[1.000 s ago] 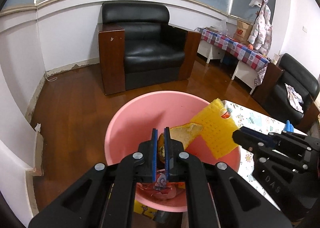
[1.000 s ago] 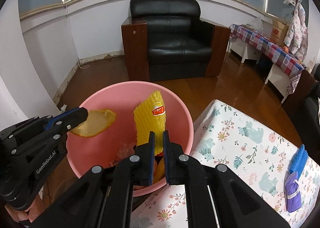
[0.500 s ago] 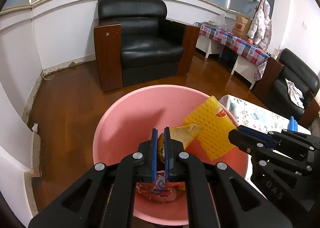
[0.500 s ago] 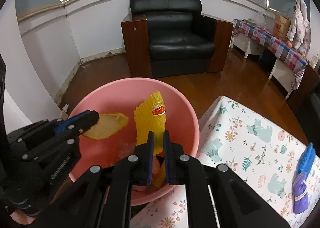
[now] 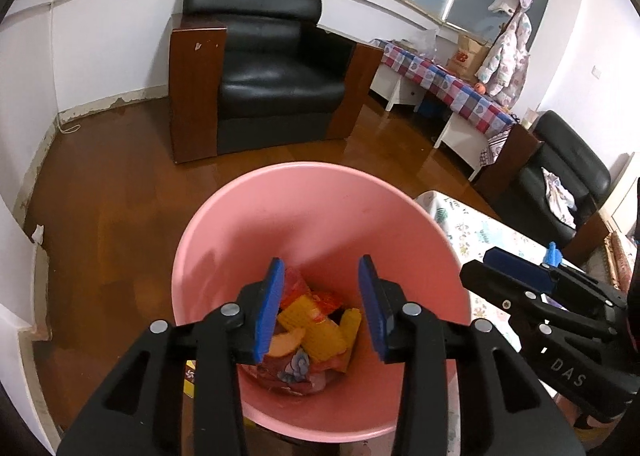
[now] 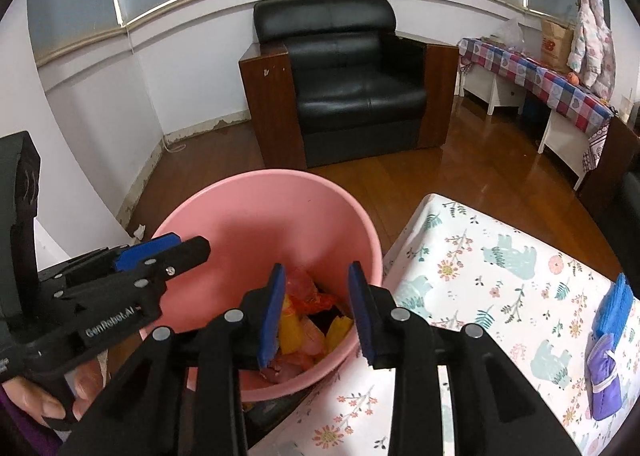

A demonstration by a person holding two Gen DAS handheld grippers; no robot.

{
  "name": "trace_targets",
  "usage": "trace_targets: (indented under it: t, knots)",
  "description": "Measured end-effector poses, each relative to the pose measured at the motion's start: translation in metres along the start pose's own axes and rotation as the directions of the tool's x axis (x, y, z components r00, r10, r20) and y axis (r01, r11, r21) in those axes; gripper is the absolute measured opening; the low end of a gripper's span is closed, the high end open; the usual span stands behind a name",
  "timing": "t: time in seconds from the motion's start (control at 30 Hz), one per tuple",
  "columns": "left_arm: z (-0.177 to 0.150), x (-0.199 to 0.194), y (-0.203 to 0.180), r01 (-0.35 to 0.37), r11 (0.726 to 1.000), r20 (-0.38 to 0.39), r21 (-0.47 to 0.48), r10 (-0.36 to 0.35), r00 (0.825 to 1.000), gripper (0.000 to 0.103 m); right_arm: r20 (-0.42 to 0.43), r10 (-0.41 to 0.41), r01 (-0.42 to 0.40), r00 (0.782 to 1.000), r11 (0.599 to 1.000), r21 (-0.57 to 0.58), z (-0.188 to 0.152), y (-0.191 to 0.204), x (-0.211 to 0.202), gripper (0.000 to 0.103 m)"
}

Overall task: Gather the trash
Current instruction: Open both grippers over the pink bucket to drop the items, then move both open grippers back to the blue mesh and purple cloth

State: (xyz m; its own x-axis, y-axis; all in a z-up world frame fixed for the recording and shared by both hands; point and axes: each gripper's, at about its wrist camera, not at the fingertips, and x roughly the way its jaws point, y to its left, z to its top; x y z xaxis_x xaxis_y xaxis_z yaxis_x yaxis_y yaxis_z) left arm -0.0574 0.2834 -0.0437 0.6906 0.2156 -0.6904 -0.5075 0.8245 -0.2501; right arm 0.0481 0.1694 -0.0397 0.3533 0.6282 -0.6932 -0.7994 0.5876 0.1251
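Observation:
A pink trash bin (image 5: 320, 212) (image 6: 256, 212) stands on the floor beside the table. At its bottom lies a heap of trash (image 5: 316, 330) (image 6: 308, 316): yellow foam pieces, orange wrappers, a peel. My left gripper (image 5: 321, 310) hovers over the bin, its jaws opening, nothing between the blue pads. My right gripper (image 6: 314, 314) hangs over the bin's near right side, its jaws opening too, empty. In the left wrist view the right gripper (image 5: 516, 270) shows at the right; in the right wrist view the left gripper (image 6: 148, 252) shows at the left.
A table with a floral cloth (image 6: 500, 288) adjoins the bin on the right; a blue and purple cloth bundle (image 6: 608, 340) lies near its right edge. A black armchair (image 5: 260, 68) stands behind on the wooden floor. A bench with a checked cover (image 5: 444, 84) lines the right wall.
Both grippers opened. The peel left my left gripper and the yellow foam sheet left my right gripper; both now lie in the bin.

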Motion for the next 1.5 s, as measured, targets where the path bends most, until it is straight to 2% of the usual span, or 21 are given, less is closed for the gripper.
trace_targets:
  t: [0.27,0.47,0.7,1.1,1.27,1.5]
  knots:
    - [0.003,-0.019,-0.020,0.018,0.999,0.027,0.043,-0.019,0.999,0.039,0.036,0.007,-0.008,0.999,0.999,0.050,-0.013,-0.019,-0.034,0.040]
    - [-0.008,-0.029,-0.059,0.006,0.994,0.034,0.110,-0.010,0.999,0.039,0.072,-0.014,0.012,0.997,0.999,0.040,-0.033,-0.025,-0.067,0.044]
    - [-0.026,-0.046,-0.112,0.005,0.982,0.044,0.188,-0.014,0.999,0.039,0.106,-0.062,0.055,0.992,0.996,0.068,-0.063,-0.041,-0.111,0.046]
    - [-0.053,-0.063,-0.176,0.002,0.968,0.035,0.250,-0.011,0.999,0.039,0.163,-0.171,0.140,0.972,0.973,0.183,-0.101,-0.081,-0.183,0.049]
    - [-0.060,-0.067,-0.193,0.014,0.962,0.036,0.273,-0.024,0.999,0.039,0.168,-0.216,0.179,0.962,0.961,0.212,-0.108,-0.092,-0.199,0.049]
    - [-0.067,-0.070,-0.205,0.023,0.956,0.032,0.294,-0.034,0.999,0.039,0.163,-0.240,0.198,0.957,0.951,0.239,-0.112,-0.100,-0.206,0.049]
